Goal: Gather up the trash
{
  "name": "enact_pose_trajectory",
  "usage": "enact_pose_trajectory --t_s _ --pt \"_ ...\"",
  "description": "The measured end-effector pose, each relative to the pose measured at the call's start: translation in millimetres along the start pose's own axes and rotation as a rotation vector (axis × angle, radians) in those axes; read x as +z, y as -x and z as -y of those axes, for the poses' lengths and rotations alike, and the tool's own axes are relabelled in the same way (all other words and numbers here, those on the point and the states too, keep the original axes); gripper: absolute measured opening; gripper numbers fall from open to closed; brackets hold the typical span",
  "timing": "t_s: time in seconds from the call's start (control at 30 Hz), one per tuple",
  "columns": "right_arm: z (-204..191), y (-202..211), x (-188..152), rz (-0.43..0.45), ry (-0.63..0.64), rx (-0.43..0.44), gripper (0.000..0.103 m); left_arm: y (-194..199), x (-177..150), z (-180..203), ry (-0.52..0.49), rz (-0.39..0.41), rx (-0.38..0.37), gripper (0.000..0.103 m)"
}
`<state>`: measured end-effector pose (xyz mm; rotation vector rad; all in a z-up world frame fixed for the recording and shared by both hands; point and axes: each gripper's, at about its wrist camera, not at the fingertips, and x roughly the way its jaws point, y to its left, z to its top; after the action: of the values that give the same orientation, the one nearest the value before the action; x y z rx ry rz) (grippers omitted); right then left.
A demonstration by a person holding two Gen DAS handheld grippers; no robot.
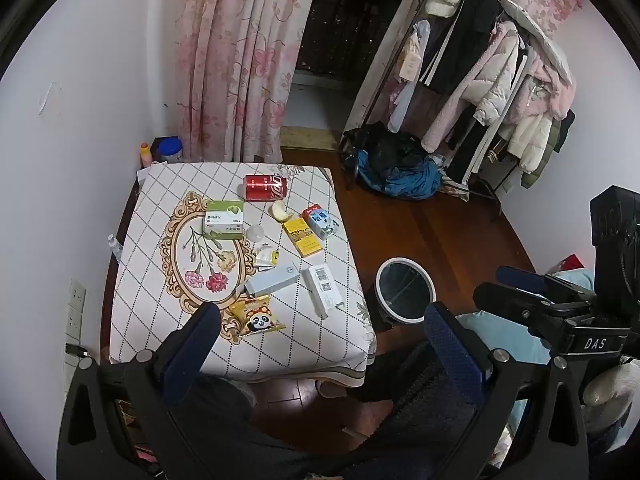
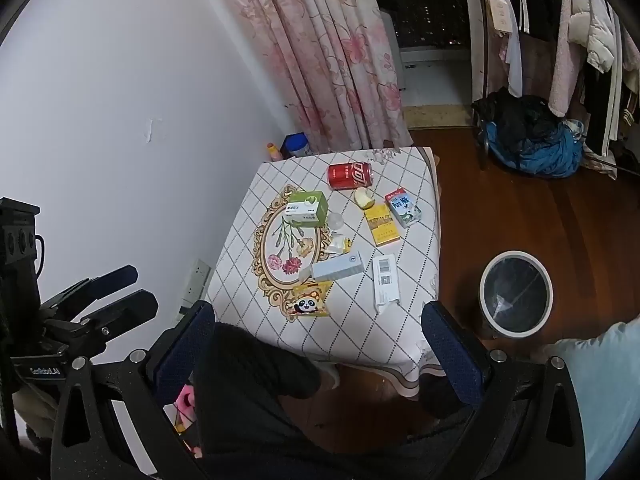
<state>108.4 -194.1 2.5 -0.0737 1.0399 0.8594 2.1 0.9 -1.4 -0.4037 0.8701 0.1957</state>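
We hold the left hand-held gripper and right hand-held gripper spread wide and empty, above the near edge of the desk. Nothing is collected yet, we judge: the trash lies scattered on the desk, snack bag nearest, can farthest. Next comes reaching down for one piece and carrying it to the bin on the floor beside the desk. Small wrappers mid-desk are hard to identify.
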Motion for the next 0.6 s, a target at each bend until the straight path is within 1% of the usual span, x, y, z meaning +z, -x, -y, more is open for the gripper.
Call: enact_pose_trajectory --t_s 0.13,0.3,0.57,0.6 --pt "3.8 0.9 -0.1 0.002 -0.002 0.010 0.103 0.5 -1.3 4.7 -0.004 0.002 -0.001 0.103" --pt "6.5 -0.7 0.8 -0.002 0.004 0.013 0.103 3.2 -1.8 0.6 0.001 0.005 -0.010 0.103" --pt "3.4 -3.7 7.8 0.002 0.010 0.022 0.103 3.1 -1.5 1.5 0.005 0.007 -0.008 0.103" --pt "2.1 -2.5 3.4 0.007 0.016 0.022 0.103 3.8 -1.4 1.9 0.007 0.008 -0.009 0.103"
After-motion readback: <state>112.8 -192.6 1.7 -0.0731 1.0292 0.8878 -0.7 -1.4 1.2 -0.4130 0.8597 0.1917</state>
